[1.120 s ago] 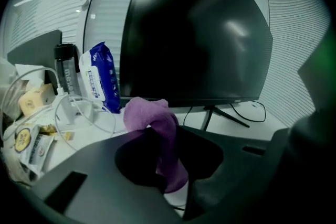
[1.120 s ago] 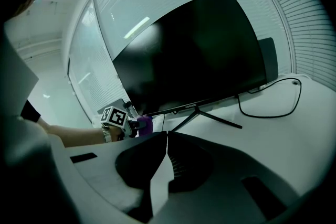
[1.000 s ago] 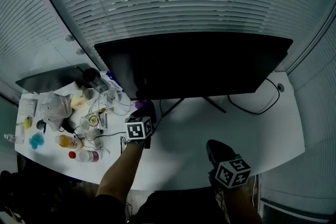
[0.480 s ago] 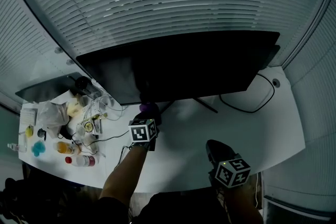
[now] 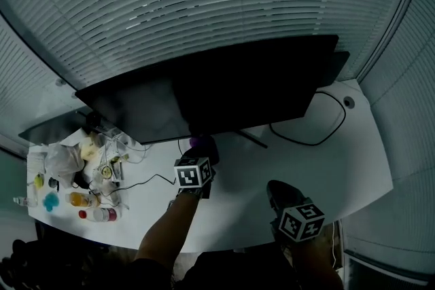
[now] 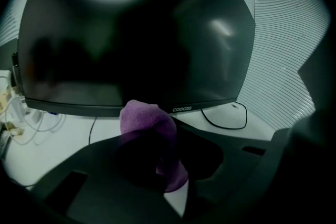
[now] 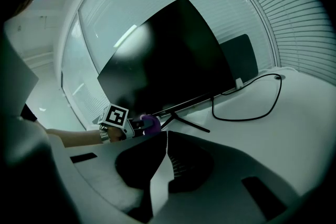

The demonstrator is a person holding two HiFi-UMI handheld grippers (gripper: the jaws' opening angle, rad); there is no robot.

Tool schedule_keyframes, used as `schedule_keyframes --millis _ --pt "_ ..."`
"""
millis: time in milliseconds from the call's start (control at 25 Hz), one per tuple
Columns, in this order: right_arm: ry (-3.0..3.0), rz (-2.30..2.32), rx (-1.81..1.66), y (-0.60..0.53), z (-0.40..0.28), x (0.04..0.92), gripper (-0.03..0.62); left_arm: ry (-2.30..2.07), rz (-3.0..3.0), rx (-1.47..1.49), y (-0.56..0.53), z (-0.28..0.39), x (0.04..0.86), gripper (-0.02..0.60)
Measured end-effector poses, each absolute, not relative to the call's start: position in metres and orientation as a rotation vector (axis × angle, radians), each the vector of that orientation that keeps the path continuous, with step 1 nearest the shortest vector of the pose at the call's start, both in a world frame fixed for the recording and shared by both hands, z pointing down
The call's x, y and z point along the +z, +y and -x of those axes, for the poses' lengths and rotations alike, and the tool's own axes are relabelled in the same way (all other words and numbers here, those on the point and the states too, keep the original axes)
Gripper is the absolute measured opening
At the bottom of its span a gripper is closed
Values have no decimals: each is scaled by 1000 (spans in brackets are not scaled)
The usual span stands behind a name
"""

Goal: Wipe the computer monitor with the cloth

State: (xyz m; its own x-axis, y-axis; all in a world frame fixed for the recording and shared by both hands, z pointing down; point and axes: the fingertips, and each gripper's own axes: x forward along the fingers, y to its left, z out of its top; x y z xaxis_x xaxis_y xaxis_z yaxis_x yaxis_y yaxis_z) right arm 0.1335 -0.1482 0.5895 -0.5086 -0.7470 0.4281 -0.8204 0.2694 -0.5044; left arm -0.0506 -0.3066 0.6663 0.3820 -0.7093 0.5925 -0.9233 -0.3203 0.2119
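Purple cloth held at the monitor's lower edge.
The left gripper (image 5: 202, 151) has its jaws closed on a purple cloth (image 6: 147, 120), close to the bottom edge of the dark monitor (image 5: 224, 88) and above the white counter (image 5: 326, 159). The right gripper (image 7: 167, 140) hovers near the counter's front edge, jaws together with nothing between them. A black cable (image 5: 319, 125) loops beside the monitor's stand.

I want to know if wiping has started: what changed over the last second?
The left gripper, shut on the purple cloth, edged slightly right along the monitor's lower edge, toward its stand; the head view itself shifted too. No grip changed. The right gripper stayed low near the desk's front edge, shut and empty.
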Motion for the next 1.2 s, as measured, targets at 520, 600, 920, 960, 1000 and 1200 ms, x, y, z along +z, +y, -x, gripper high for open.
schedule_keyframes --millis 520,600,920,960,1000,1200 --pt "-2420 -1504 1085 -162 -210 608 26 -1331 -2180 544 -312 -56 673 74" --pt "-2408 -1516 1090 -161 -226 610 26 -1312 -2189 543 -312 -76 674 74" --pt "-2378 -1559 1115 -159 -280 617 26 -1238 -2228 552 -314 -153 675 74" --pt "-2375 -1564 1120 -159 -285 618 26 -1227 -2235 556 -315 -162 675 74" --pt "-2371 -1570 1126 -159 -290 620 26 -1216 -2243 561 -316 -171 676 74" --pt "-2351 -1592 1149 -154 -311 628 26 -1165 -2283 574 -317 -210 676 74"
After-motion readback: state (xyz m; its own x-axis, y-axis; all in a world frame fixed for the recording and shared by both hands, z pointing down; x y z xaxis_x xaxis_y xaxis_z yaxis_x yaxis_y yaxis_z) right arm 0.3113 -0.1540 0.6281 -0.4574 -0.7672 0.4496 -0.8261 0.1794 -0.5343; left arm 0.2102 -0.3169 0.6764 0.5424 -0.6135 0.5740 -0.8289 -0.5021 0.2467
